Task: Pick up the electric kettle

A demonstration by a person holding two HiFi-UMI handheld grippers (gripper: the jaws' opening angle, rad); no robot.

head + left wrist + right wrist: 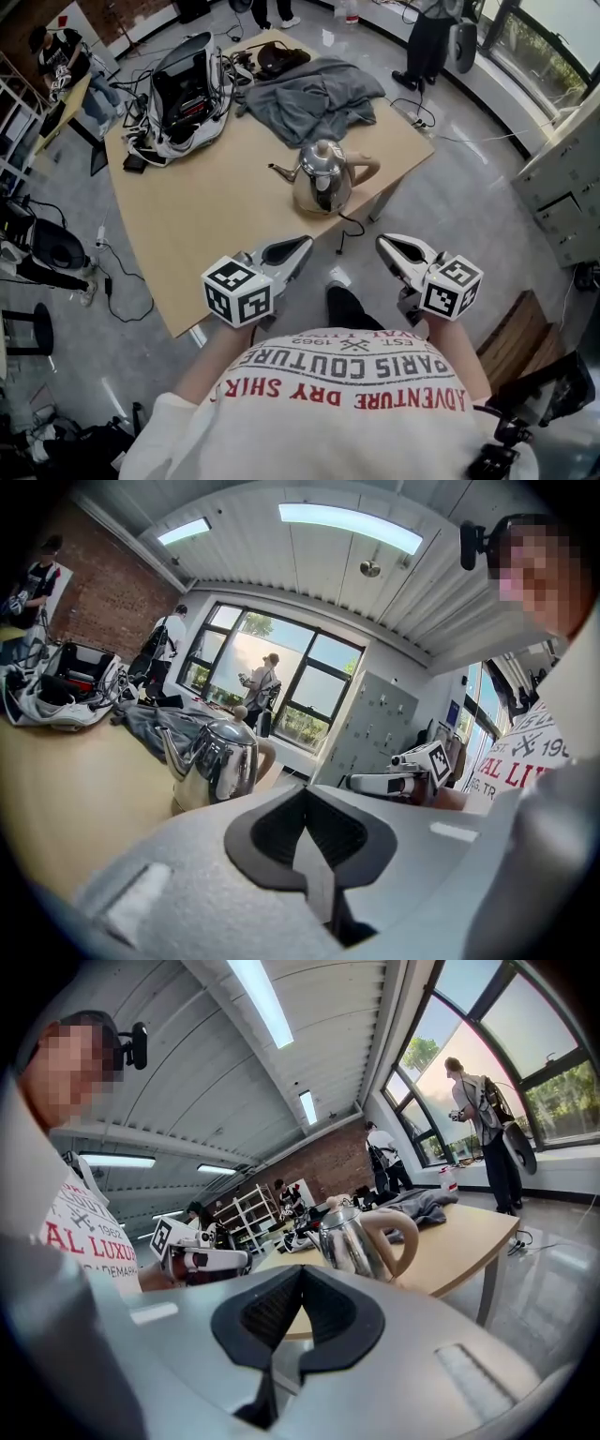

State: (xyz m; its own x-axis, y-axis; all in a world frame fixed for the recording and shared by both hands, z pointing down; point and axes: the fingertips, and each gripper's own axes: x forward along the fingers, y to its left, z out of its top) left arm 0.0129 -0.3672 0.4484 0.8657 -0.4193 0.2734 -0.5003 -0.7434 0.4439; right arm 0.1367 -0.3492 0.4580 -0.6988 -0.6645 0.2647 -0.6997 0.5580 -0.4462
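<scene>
- Nearest is the person's white shirt (337, 394) with red and black print, at the bottom of the head view.
- Just above it, the left gripper (302, 244) and right gripper (384, 244) are held side by side, both pointing toward the table (206, 216).
- Left gripper (303, 794): its jaws are together, with nothing between them. Its tip is about at the near edge of the table.
- Right gripper (300, 1269): its jaws are also together and hold nothing. It is over the floor, just off the table.
- Kettle (322, 178) stands upright on the table near that edge, ahead of both grippers and apart from them. In the head view its spout points left and its handle is at the right.
- A black cord (351, 228) hangs from the kettle side over the table edge.
- Farther on the table lie a grey cloth (314, 94) and an open bag (187, 89).
</scene>
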